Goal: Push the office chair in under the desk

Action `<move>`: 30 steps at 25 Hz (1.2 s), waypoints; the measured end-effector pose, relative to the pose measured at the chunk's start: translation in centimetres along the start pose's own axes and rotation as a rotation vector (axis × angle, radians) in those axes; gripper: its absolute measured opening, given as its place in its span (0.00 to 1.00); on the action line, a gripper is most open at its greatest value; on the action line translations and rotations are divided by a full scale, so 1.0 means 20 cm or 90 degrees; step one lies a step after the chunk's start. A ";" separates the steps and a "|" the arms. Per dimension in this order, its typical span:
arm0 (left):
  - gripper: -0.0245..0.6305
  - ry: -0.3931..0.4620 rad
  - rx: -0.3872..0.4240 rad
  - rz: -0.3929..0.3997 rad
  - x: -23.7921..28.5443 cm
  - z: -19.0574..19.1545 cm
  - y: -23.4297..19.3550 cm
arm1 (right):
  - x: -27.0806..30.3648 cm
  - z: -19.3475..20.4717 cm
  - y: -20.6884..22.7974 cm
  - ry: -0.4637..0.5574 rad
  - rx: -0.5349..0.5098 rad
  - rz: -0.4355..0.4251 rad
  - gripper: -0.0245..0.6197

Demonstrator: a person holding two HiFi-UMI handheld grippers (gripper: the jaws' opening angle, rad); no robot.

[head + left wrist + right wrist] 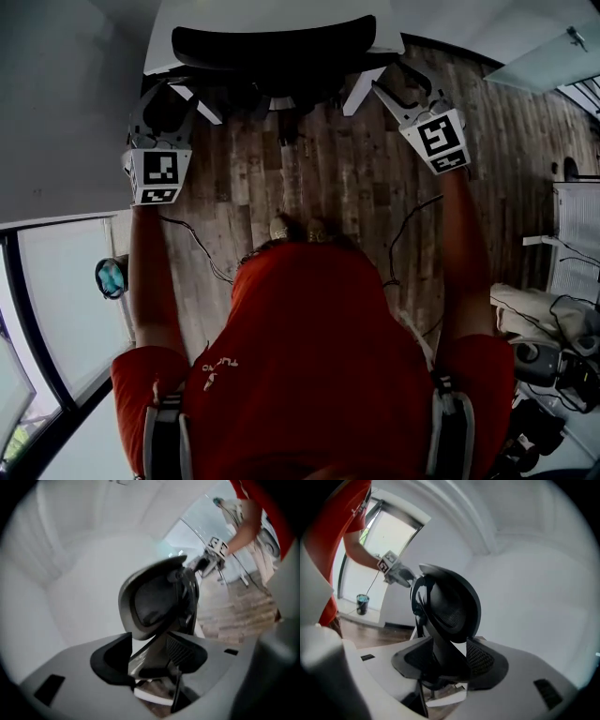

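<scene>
Office chair (272, 47), black with a curved mesh back, sits at twelve o'clock under the desk (272, 11); left gripper (164, 98) and right gripper (394, 86) clamp its frame.

Wooden plank floor (309, 178): running light brown across the middle of the head view.
Thin black cables (194, 246): trailing over the planks to either side.
Small teal bucket (111, 277) (contents not readable): standing on the floor just beside the glass panel (66, 309), below the white wall (66, 94).
White slatted unit (574, 239) (radiator or rack, cannot tell): standing at the right edge.
Heap of dark gear and cords (548, 361): lying in the lower right corner.
</scene>
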State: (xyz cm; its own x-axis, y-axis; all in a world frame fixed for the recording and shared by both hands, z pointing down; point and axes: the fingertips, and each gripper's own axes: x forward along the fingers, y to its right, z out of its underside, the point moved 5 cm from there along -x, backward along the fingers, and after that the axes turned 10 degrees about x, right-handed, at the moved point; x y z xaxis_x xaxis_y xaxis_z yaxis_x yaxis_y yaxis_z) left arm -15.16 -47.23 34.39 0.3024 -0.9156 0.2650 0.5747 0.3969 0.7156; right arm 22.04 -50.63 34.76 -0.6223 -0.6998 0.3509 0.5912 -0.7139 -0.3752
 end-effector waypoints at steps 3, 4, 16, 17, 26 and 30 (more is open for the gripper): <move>0.37 0.090 -0.120 -0.003 -0.07 -0.15 0.07 | -0.02 -0.06 -0.10 0.081 0.086 0.001 0.34; 0.35 0.116 -0.157 0.001 -0.08 -0.19 0.11 | -0.02 -0.08 -0.14 0.108 0.114 -0.002 0.32; 0.07 0.235 -0.297 0.051 -0.09 -0.52 0.39 | 0.03 -0.33 -0.56 0.266 0.254 -0.090 0.10; 0.06 0.245 -0.301 0.054 -0.09 -0.54 0.40 | 0.03 -0.34 -0.58 0.273 0.256 -0.093 0.09; 0.05 0.254 -0.321 0.082 -0.12 -0.61 0.47 | 0.01 -0.42 -0.65 0.340 0.280 -0.111 0.08; 0.05 0.253 -0.327 0.079 -0.12 -0.60 0.47 | 0.01 -0.42 -0.66 0.336 0.265 -0.115 0.08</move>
State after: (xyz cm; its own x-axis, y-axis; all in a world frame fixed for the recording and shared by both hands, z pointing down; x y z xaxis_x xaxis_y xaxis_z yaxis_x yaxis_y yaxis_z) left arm -1.36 -40.47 32.66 0.5908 -0.8068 -0.0038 0.7776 0.5681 0.2697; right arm 9.72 -41.19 32.60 -0.8331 -0.5384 -0.1269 0.5371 -0.8422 0.0475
